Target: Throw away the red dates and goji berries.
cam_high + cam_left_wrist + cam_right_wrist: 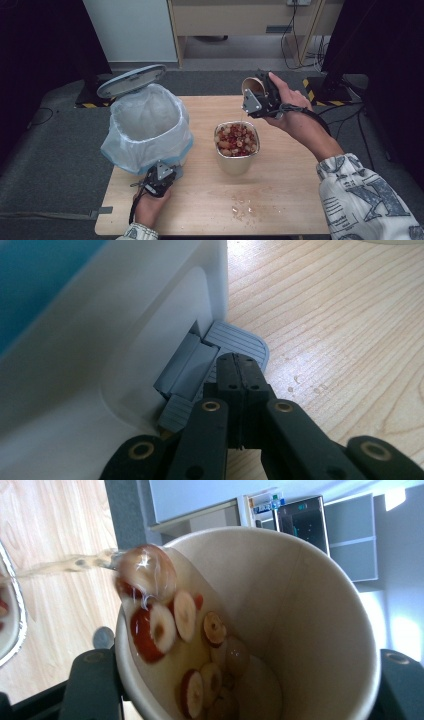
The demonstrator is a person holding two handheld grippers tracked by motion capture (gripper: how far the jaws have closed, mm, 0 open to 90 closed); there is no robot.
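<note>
High view: a pale wooden bench (280,200) stands on grey carpet, with dark stands at either side and a cabinet at twelve o'clock. At nine o'clock on the bench sits a white pedal bin (145,127) lined with a clear bag, its lid (131,80) swung up at the far side. Near the centre stands a metal container (237,145) full of red and pale fruit pieces. At one o'clock from it I see my right gripper (256,95) holding a paper cup (251,85) tipped on its side above the container, a thin stream running from the cup's rim down into it. My left gripper (160,180) rests at the bin's foot, at seven o'clock on the bench. Crumbs and a faint stain (245,205) lie at six o'clock.

Left gripper view: the fingers (239,375) are pressed together with nothing between them, their tips resting on the bin's grey pedal (240,340) at the bin's white base (100,365).

Right gripper view: the fingers (92,680) are clamped on the outside of the paper cup (300,605), one at each lower corner. Inside it lie sliced fruit pieces (172,625) in liquid, gathered toward the lower wall. A pale stream (65,565) leaves the rim at ten o'clock toward the metal container's edge (12,605).
</note>
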